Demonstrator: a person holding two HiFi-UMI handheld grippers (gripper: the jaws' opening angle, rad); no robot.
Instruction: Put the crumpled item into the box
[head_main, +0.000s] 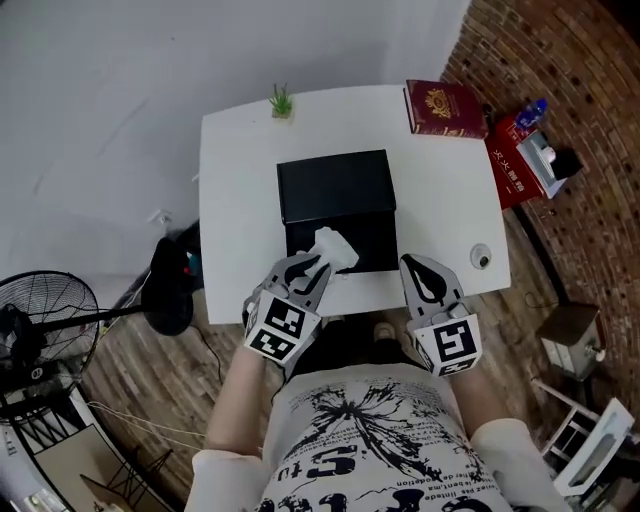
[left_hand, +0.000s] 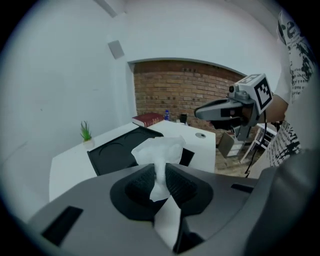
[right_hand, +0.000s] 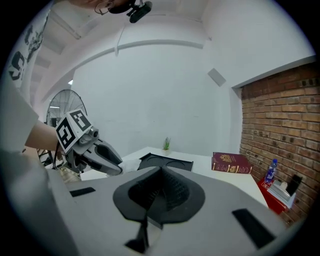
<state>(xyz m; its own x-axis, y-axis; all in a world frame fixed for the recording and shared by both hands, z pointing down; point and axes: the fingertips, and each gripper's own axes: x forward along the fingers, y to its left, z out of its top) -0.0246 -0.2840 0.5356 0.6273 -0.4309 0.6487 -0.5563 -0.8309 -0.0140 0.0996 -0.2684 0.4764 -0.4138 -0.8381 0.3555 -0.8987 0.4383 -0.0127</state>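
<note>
Head view: I noted the left tool (head_main: 318, 264) holding the crumpled tissue (head_main: 333, 248) above the near edge of the black box (head_main: 335, 185) on the worktop (head_main: 235, 180). Left gripper view: its jaws pinched that tissue. Right gripper view: the right tool (right_hand: 161, 172) was pressed together, empty.

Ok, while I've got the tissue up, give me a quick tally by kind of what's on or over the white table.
Black box: 1
Crumpled tissue, held in the left claw: 1
Dark red book: 1
Small potted plant: 1
Small round object near the right edge: 1
Total: 5
</note>
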